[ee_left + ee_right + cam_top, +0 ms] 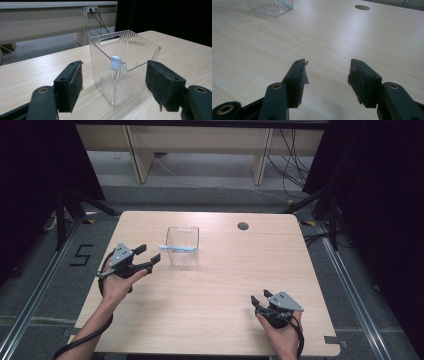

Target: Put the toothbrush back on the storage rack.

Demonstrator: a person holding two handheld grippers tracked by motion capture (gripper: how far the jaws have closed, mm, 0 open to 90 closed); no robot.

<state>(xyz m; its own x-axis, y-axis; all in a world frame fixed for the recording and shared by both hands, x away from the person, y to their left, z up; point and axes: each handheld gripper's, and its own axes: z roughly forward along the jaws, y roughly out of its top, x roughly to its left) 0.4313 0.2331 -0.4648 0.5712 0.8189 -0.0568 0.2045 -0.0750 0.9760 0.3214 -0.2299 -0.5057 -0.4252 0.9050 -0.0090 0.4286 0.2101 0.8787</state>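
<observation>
Right gripper is sitting near the table's front right edge, jaws spread wide, gripping nothing, well apart from the work; in the right gripper view its pads are hovering just over bare wood. Left gripper is hanging just left of the clear ribbed plastic bin, jaws also wide apart and holding nothing. In the left gripper view the bin is sitting between the pads but farther out, not touching them. The toothbrush is lying across the bin's rim, white bristle head sticking out over the left wall toward the left gripper, blue handle running right over the opening. Long axis is roughly level, running left-right across the table, head end pointing at the left gripper. My read: the step in hand is the left gripper going for that head end. To do it well, I'd be keeping the approach level along the brush axis, centring the neck between the pads, closing slowly, and not nudging the bin wall, since the light bin is looking easy to slide or tip. The round cable hole is sitting beyond the bin, far right.
</observation>
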